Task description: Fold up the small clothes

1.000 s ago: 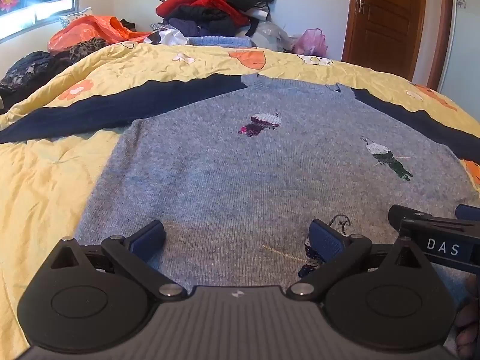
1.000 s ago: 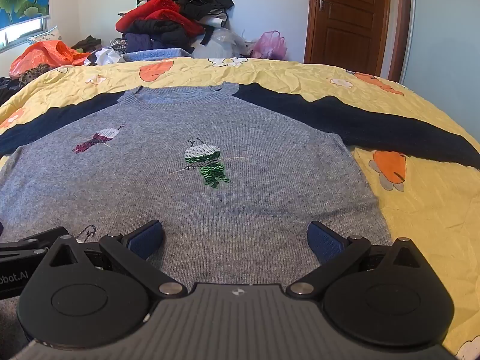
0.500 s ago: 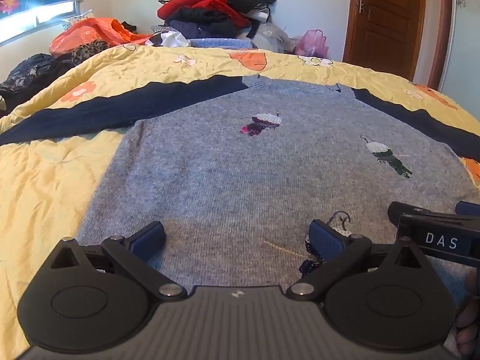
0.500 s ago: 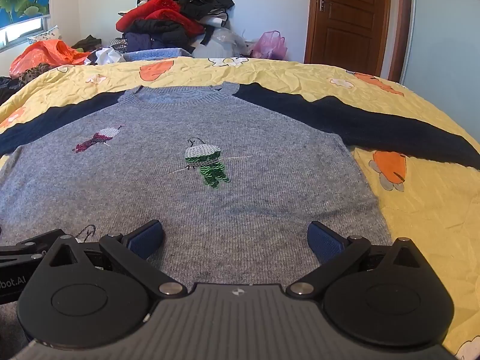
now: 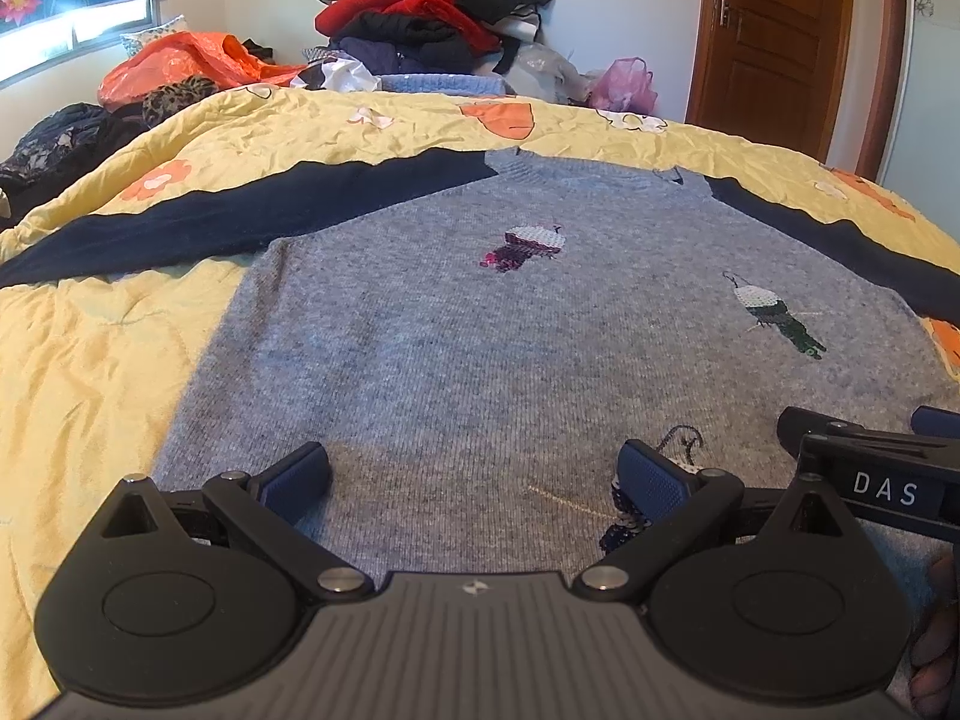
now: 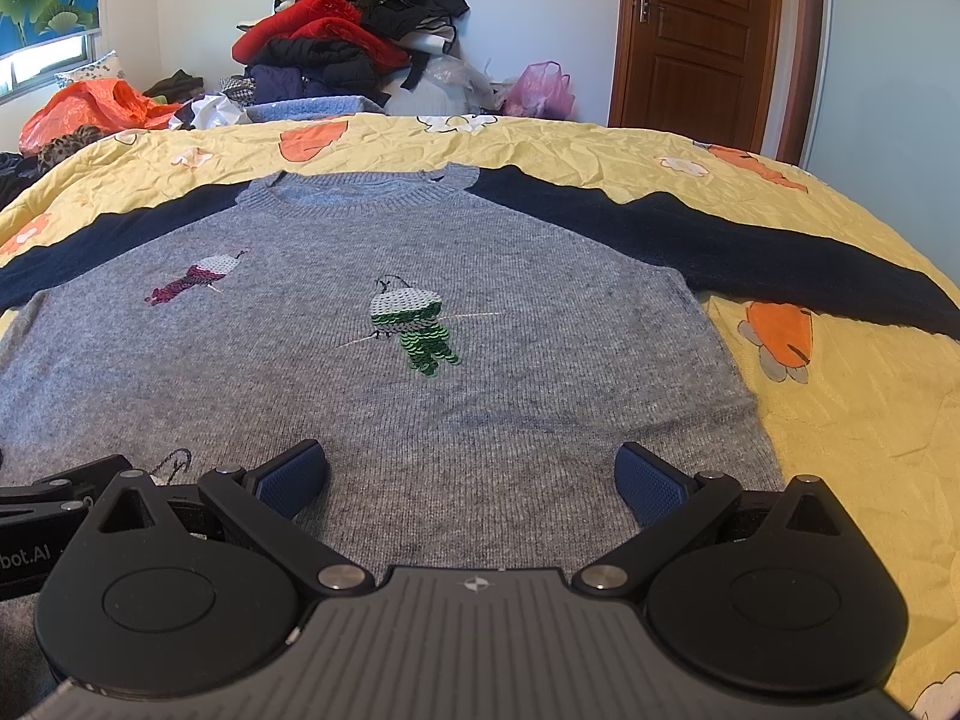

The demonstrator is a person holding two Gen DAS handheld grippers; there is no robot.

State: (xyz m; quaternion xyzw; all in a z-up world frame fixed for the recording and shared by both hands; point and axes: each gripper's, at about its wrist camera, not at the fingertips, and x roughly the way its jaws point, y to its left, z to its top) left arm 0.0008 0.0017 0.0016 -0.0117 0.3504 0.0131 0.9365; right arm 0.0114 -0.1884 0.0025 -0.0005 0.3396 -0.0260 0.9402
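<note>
A grey knit sweater [image 5: 480,348] [image 6: 336,372] with navy sleeves and sequin bird patches lies flat, front up, on the yellow quilt. Its left sleeve [image 5: 228,216] and right sleeve [image 6: 720,246] stretch out to the sides. My left gripper [image 5: 474,474] is open above the hem's left half, nothing between its blue pads. My right gripper [image 6: 471,474] is open above the hem's right half, also holding nothing. Each gripper's black body shows at the edge of the other's view.
The yellow quilt [image 5: 78,372] [image 6: 870,420] covers the bed around the sweater. A pile of clothes [image 5: 420,12] and an orange bag [image 5: 180,60] lie beyond the far edge. A wooden door [image 6: 702,30] stands at the back right.
Both grippers have stayed open near the hem. The left view has shifted slightly, showing a little more of the room behind the bed.
</note>
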